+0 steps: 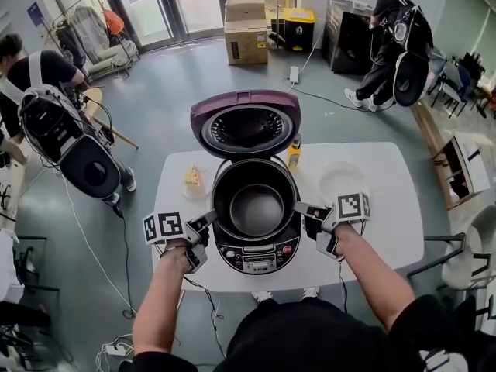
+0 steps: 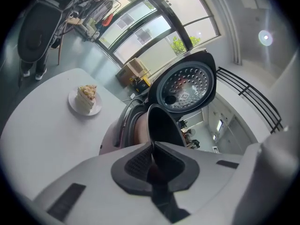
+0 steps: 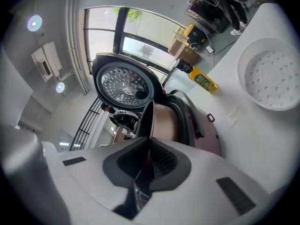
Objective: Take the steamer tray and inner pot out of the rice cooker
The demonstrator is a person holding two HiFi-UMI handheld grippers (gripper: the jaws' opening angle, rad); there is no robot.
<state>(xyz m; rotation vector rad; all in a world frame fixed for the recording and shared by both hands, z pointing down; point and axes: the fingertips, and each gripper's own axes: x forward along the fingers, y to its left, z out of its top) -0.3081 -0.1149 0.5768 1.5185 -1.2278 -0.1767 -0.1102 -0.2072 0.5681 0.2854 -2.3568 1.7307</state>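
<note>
now inner pot (image 1: pixel 256 208) dark, empty; outer wall coppery

1. Head view is bright and even. Daylight comes in from the glass doors (image 1: pixel 167 6) up top, and the floor (image 1: pixel 178 115) carries a soft sheen.
2. The white tabletop (image 1: pixel 387 208) is close to blown out, and the steamer tray (image 1: pixel 341 180) almost melts into it.
3. Heavy fisheye: walls and floor bow outward and the corners stretch.
4. Left gripper view now: the windows (image 2: pixel 154 29) glare white, a ceiling lamp (image 2: pixel 265 37) flares, and a dark vignette rings the frame.
5. The inner pot (image 2: pixel 161 125) goes near-black against that backlight. The left gripper (image 2: pixel 152 161) up close looks soft, probably out of focus.
6. Right gripper view: its window (image 3: pixel 140 43) is washed out, a lamp (image 3: pixel 34 22) glows, and there is the same black rim.
</note>
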